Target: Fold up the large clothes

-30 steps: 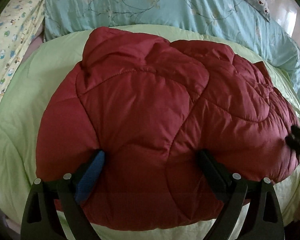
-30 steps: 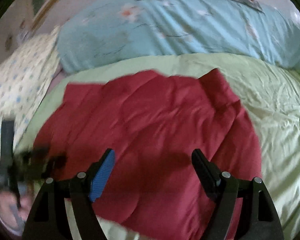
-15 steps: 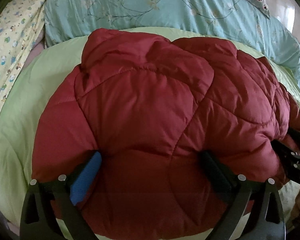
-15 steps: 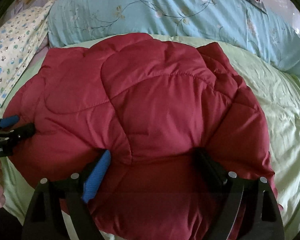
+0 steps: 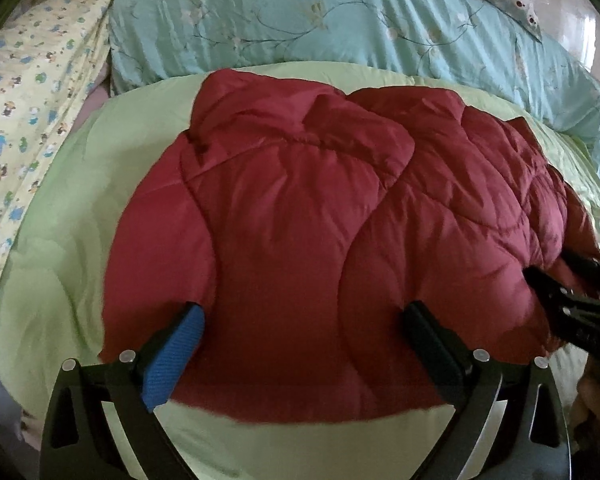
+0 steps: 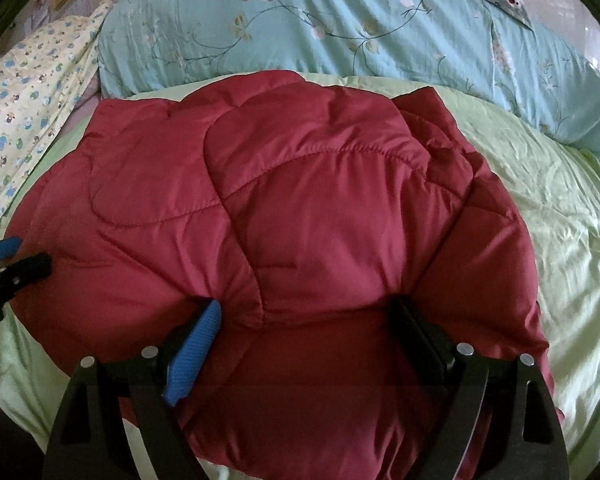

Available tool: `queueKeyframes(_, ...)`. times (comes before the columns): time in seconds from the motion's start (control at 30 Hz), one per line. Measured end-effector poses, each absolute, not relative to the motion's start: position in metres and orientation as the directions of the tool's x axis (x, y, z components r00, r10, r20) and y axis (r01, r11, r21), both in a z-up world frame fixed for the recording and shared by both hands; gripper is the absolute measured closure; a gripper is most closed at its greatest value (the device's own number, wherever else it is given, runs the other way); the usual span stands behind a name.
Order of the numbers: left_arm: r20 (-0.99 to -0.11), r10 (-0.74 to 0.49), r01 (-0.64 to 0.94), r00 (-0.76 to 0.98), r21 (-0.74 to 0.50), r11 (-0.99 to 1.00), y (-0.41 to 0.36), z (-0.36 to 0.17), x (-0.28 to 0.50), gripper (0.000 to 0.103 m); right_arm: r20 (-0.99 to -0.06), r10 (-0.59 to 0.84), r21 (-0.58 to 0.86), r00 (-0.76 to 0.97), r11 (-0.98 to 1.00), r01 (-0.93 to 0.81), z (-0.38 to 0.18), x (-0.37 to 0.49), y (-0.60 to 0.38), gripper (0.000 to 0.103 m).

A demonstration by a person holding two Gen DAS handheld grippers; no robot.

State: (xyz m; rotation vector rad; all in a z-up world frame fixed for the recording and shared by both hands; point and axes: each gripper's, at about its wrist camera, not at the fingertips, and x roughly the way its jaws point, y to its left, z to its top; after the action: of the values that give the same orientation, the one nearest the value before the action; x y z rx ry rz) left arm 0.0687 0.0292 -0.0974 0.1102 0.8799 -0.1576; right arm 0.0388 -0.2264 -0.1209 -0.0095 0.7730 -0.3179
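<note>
A dark red quilted jacket lies folded in a puffy heap on the light green bedcover. My left gripper is open wide over the jacket's near edge, and nothing is pinched between its fingers. My right gripper is also open wide, its fingertips sunk into the padding of the jacket, which bulges between them. In the left wrist view the right gripper shows at the jacket's right side. In the right wrist view the left gripper shows at its left side.
A light blue floral duvet lies bunched along the far side of the bed. Yellow fabric with small prints lies at the left. Bare green bedcover spreads to the right of the jacket.
My left gripper has drawn back, so the jacket's near edge and green bedcover now show below it. The right gripper dropped onto the jacket and has stayed there.
</note>
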Motion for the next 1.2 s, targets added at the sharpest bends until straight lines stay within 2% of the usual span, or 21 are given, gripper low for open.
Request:
queueKeyframes(0.4,-0.776,-0.059,0.173,0.627,0.066,0.983,0.03,-0.088,0.048,0.005,-0.669,-0.248,-0.048,0.701,0.955,0.293,-0.099,0.005,-0.219,0.015)
queueKeyframes(0.57,-0.777,-0.063,0.18,0.626,0.065,0.982,0.031,-0.087,0.052,0.005,-0.652,-0.191,-0.03,0.734,0.974,0.226,-0.087,-0.001,-0.201,0.016)
queueKeyframes(0.77,-0.768,-0.098,0.184,0.633,0.027,0.983,0.038,-0.075,0.058,0.005,-0.681,-0.105,0.003,0.725,0.989,0.146,-0.078,0.017,-0.186,0.016)
queueKeyframes(0.97,-0.764,-0.08,0.183,0.64,0.05,0.982,0.033,-0.065,0.079,0.005,-0.706,-0.065,0.057,0.705,0.987,0.148,-0.07,0.043,-0.198,0.016)
queueKeyframes(1.2,-0.783,-0.082,0.201,0.617,0.056,0.978,0.015,-0.072,0.115,0.004,-0.741,-0.068,0.022,0.669,0.992,0.125,-0.068,0.077,-0.21,0.016)
